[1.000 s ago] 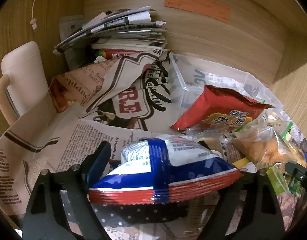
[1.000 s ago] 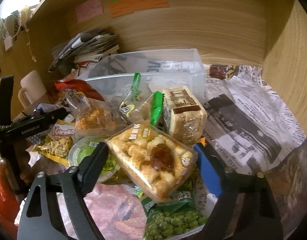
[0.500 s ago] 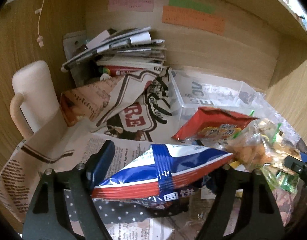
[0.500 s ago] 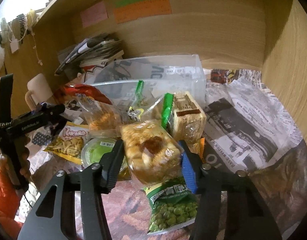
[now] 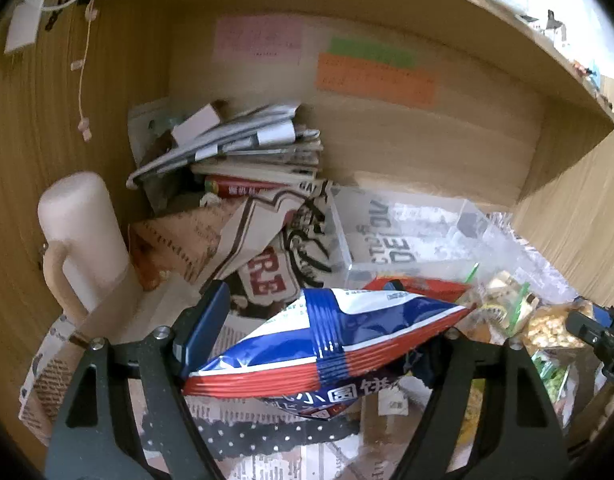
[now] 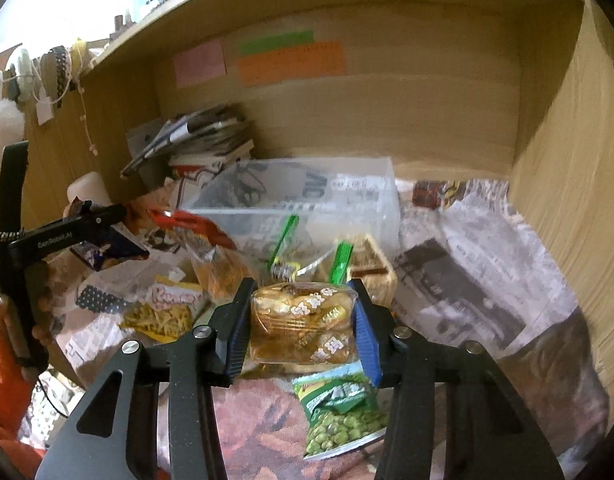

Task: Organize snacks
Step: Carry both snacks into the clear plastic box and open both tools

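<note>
Left gripper [image 5: 323, 344]: jaws clamped on a blue, white and red snack bag [image 5: 327, 344], held crosswise and clear of the table. Left jaw shut a little within the last second; bag between the pads throughout.

Right gripper [image 6: 301, 330]: jaws clamped on a clear pack of golden pastries [image 6: 303, 328], pads pressing both sides. These jaws have just been closing, with the pack between them.

Clear bin [image 6: 347, 208]: at 12 o'clock from the right gripper, upright on the newspaper [image 6: 467, 280] that covers the table; seen through its walls, nothing can be made out inside.

Loose snacks, right wrist view:
- green pea bag [image 6: 339, 412], at 6 o'clock, just under the held pack
- yellow stick-snack bag [image 6: 167, 312], at 9 o'clock
- orange snack bag [image 6: 219, 272], at 10 o'clock
- wrapped cake block [image 6: 371, 268], at 1 o'clock, against the bin's front wall
- red bag [image 6: 195, 224], at 10 o'clock, by the bin's left corner

Background: paper stack [image 5: 235, 148] at 11 o'clock in the left wrist view; cream mug [image 5: 83, 240] at 9 o'clock; 3 sticky notes on the back wall, pink [image 5: 259, 38], green [image 5: 371, 50] and orange [image 5: 375, 80].

A hand [image 6: 11, 320] grips the left gripper's handle at 9 o'clock in the right wrist view.
</note>
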Demonstrator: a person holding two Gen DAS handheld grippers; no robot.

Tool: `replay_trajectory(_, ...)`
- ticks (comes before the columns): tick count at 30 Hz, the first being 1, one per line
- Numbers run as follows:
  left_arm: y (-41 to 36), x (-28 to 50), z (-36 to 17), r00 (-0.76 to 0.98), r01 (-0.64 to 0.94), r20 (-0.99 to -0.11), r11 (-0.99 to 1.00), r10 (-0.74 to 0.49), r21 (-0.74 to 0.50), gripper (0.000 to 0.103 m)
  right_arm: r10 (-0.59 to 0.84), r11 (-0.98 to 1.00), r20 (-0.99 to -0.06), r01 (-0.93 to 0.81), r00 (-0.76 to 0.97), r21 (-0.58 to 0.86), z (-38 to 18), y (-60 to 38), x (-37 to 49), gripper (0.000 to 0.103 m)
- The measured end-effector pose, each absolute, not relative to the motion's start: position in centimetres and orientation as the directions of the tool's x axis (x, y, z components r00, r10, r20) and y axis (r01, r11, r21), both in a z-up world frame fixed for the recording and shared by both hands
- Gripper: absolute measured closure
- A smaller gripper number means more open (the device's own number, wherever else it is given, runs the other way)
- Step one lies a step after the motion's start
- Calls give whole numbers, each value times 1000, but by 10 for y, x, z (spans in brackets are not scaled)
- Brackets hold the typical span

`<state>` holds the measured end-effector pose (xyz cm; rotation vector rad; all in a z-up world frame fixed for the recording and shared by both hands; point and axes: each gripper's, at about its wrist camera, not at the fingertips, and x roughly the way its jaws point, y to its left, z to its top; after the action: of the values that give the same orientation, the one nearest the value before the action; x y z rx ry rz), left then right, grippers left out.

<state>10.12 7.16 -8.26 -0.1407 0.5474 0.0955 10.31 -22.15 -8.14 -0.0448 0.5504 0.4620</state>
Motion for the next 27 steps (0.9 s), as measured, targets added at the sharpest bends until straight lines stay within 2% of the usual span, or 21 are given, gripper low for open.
replay_trajectory(16, 48, 129, -31, 894, -24, -447, 996, -18, -88, 24, 406, 899, -375, -437, 833, 1, -30, -218, 116, 61)
replay_trajectory(27, 24, 178, -26, 887, 50, -455, 996, -76, -70, 24, 430, 881, -387, -472, 816, -15, -26, -198, 157, 61)
